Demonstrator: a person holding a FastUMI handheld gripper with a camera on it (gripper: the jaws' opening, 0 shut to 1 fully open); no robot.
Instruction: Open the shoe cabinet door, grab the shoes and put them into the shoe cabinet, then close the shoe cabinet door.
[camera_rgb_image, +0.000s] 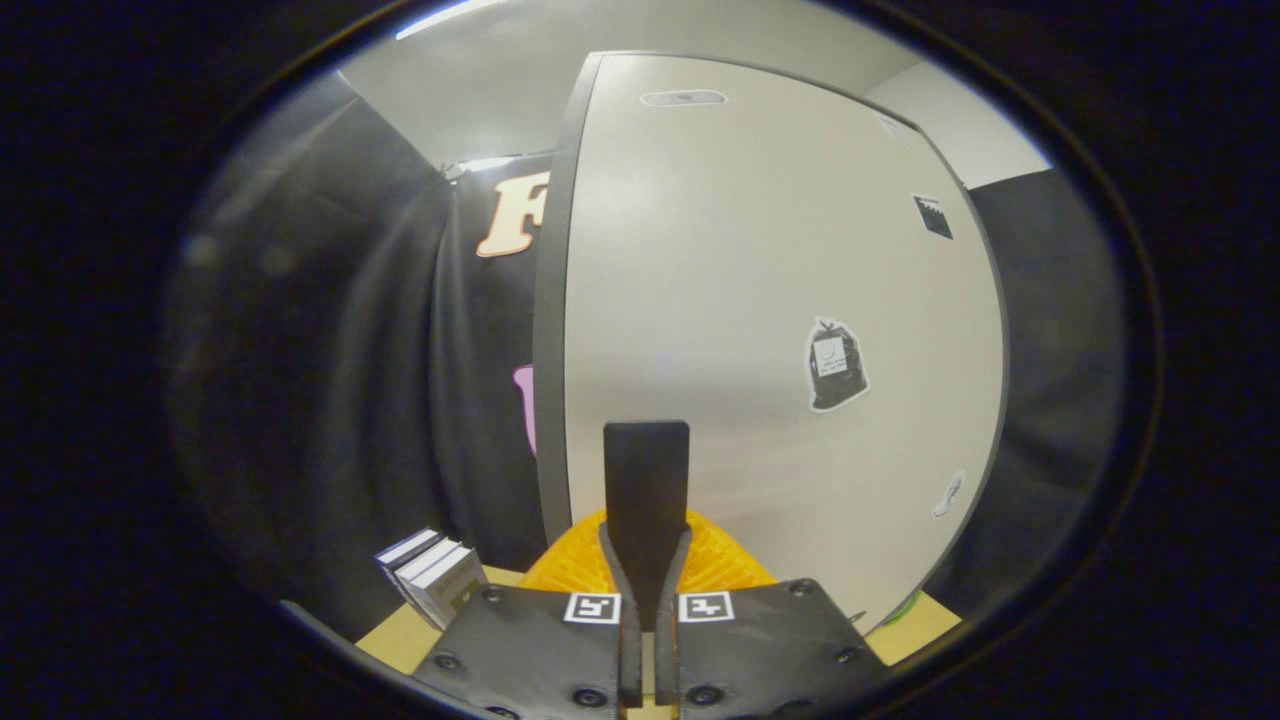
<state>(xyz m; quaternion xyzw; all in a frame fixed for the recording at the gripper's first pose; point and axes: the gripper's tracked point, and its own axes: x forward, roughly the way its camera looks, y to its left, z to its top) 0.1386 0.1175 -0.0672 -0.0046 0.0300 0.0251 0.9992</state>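
Tool (646, 470) upright, fingers together, facing cabinet door (760, 300).

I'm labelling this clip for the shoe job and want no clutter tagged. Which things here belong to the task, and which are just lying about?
Task things:
- cabinet door, shut, just ahead of the claw
- claw, fingers together, holding nothing

Lying about:
- orange mesh thing under the fingers
- small boxes on the table, beside the claw
- stickers on the door

No shoes to tag.
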